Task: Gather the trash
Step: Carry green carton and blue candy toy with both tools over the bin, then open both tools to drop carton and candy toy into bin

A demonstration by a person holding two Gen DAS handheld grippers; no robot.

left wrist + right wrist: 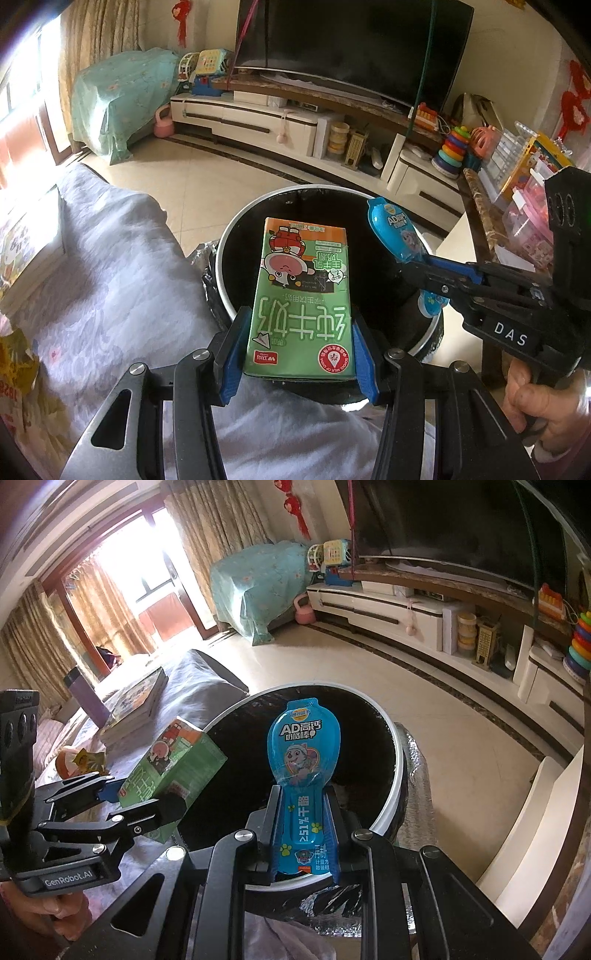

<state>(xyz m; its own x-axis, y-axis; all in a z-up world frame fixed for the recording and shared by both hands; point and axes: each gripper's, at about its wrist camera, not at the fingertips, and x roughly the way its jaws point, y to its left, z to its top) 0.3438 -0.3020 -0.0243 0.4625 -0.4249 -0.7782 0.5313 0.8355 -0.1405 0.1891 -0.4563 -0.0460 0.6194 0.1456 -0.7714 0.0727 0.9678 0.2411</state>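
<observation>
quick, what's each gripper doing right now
left gripper: shut on the green milk carton, over the trash bin
right gripper: shut on the blue cheese-stick wrapper

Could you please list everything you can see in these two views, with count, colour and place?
milk carton: one, green, gripped above the bin.
cheese-stick wrapper: one, blue, gripped above the bin.
trash bin: one, white rim, black liner, on the floor beside the sofa.
sofa cover: one, pale lilac, left of the bin.
books: a small stack, on the sofa.
television: one, black, on the cabinet.
TV cabinet: one, white, along the far wall.
ring-stacking toy: one, multicoloured, on the cabinet.
covered furniture: one, teal cloth, beside the curtains.
left gripper: jaws closed on the carton.
right gripper: jaws closed on the wrapper.
hand: one, holding the right gripper's handle.
</observation>
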